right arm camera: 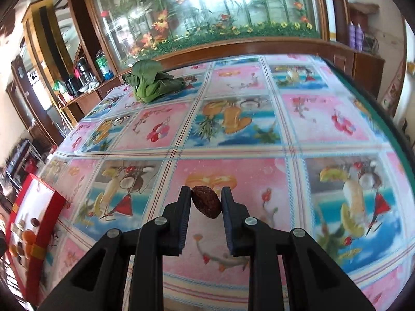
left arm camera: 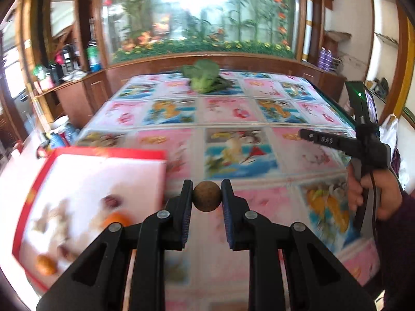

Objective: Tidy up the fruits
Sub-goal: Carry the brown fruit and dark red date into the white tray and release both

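Note:
My left gripper (left arm camera: 207, 195) is shut on a round brown longan (left arm camera: 207, 196) and holds it above the table, just right of a red-rimmed white box (left arm camera: 109, 171). The box holds several fruits, among them small oranges (left arm camera: 116, 219) and dark red dates (left arm camera: 112, 201); they are blurred. My right gripper (right arm camera: 206, 202) is shut on a dark red date (right arm camera: 206, 201) above the middle of the table. The box also shows in the right wrist view (right arm camera: 39, 207) at far left. The right gripper's handle (left arm camera: 363, 142) shows at the right in the left wrist view.
The table carries a pink and blue fruit-print cloth (right arm camera: 259, 129). A green leafy vegetable (right arm camera: 150, 84) lies at the far side, also seen in the left wrist view (left arm camera: 205, 79). A wooden cabinet with a glass display (left arm camera: 202, 20) stands behind. Shelves with bottles (left arm camera: 93, 54) stand at the left.

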A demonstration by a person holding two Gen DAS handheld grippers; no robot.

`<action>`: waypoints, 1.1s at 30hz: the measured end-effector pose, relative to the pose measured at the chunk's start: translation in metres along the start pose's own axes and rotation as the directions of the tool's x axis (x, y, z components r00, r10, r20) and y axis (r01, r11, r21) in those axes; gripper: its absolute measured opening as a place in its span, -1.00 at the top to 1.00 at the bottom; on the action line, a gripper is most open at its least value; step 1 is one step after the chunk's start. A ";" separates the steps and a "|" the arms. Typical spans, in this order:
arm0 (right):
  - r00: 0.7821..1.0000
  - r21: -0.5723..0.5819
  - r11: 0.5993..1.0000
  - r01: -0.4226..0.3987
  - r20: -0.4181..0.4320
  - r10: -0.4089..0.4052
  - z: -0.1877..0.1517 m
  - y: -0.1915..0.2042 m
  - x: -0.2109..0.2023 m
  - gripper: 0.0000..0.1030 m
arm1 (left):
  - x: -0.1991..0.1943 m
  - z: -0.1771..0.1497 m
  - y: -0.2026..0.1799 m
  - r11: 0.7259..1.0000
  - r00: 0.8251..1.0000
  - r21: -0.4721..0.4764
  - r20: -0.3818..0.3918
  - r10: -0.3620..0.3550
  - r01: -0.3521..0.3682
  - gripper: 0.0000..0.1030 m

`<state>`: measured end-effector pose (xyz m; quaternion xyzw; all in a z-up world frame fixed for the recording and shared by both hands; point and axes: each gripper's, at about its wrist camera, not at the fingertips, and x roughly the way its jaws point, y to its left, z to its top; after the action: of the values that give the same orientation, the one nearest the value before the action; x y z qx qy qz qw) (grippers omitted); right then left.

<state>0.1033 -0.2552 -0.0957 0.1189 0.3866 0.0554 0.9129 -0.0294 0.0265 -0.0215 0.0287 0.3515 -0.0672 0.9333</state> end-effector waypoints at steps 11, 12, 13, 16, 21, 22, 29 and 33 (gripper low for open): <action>0.964 -0.113 0.957 -0.267 -0.032 0.265 -0.033 0.153 -0.033 0.57 | -0.069 -0.046 0.142 0.967 0.979 -0.178 0.050 0.196 -0.184 0.54; 0.956 -0.129 0.947 -0.295 -0.045 0.291 -0.033 0.171 -0.032 0.57 | -0.072 -0.049 0.152 0.962 0.977 -0.193 0.050 0.208 -0.195 0.54; 0.945 -0.149 0.933 -0.328 -0.063 0.322 -0.033 0.193 -0.032 0.57 | -0.075 -0.054 0.164 0.956 0.975 -0.210 0.047 0.219 -0.205 0.54; 0.913 -0.187 0.894 -0.408 -0.113 0.393 -0.033 0.246 -0.028 0.57 | -0.082 -0.068 0.190 0.937 0.966 -0.259 0.039 0.254 -0.236 0.54; 0.890 -0.203 0.873 -0.443 -0.217 0.401 -0.038 0.316 0.006 0.57 | -0.079 -0.083 0.213 0.920 0.961 -0.292 0.010 0.277 -0.262 0.54; 0.888 -0.191 0.877 -0.441 -0.237 0.395 -0.040 0.321 0.013 0.57 | -0.075 -0.084 0.217 0.920 0.963 -0.298 0.005 0.268 -0.254 0.54; 0.890 -0.155 0.912 -0.379 -0.330 0.314 -0.052 0.347 0.053 0.57 | -0.053 -0.089 0.235 0.908 0.970 -0.344 -0.049 0.239 -0.241 0.54; 0.911 -0.221 0.926 -0.306 -0.350 0.217 -0.061 0.356 0.066 0.57 | -0.034 -0.088 0.240 0.905 0.969 -0.347 -0.099 0.225 -0.246 0.54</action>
<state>0.1021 0.1121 -0.0899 0.0336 0.4981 0.2489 0.8299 -0.0776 0.2766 -0.0634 -0.0971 0.3782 0.1118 0.9138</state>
